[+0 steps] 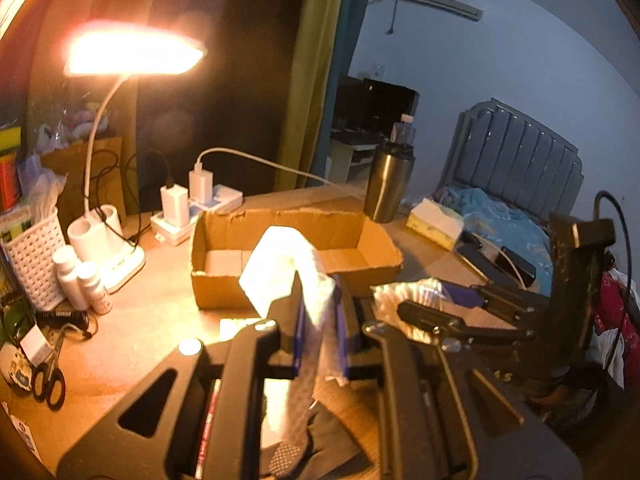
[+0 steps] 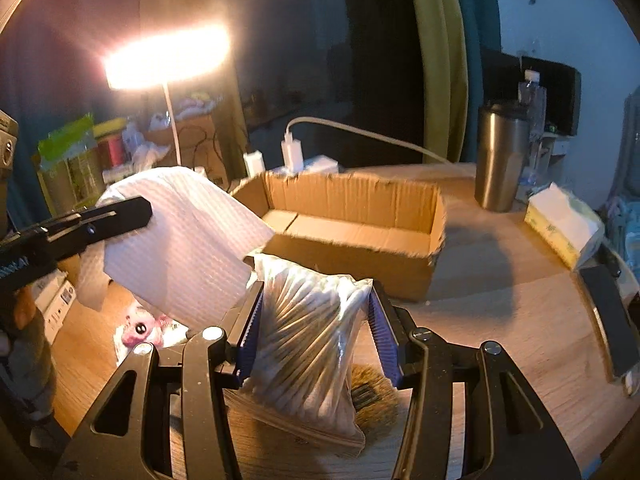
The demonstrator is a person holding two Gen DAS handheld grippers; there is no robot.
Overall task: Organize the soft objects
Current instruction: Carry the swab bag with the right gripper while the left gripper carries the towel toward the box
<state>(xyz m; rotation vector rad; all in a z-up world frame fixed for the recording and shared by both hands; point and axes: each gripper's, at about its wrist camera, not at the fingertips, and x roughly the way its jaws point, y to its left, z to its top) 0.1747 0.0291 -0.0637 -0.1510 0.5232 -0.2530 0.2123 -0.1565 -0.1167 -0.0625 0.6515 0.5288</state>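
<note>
Left wrist view: the left gripper (image 1: 318,320) is clenched on a folded white paper towel (image 1: 288,264) that arches up and forward from its jaws, with the open cardboard box (image 1: 224,232) directly ahead and just beyond, its long axis crosswise and its near wall the edge to clear; the right gripper (image 1: 436,312) shows at right, carrying a crinkled clear bag.

Right wrist view: the right gripper (image 2: 316,316) grasps a bag of cotton swabs (image 2: 308,336), swabs running up-forward, above the wooden table (image 2: 500,312); the box lies ahead, empty, apparently equally near both hands, the towel crowding the left approach.
</note>
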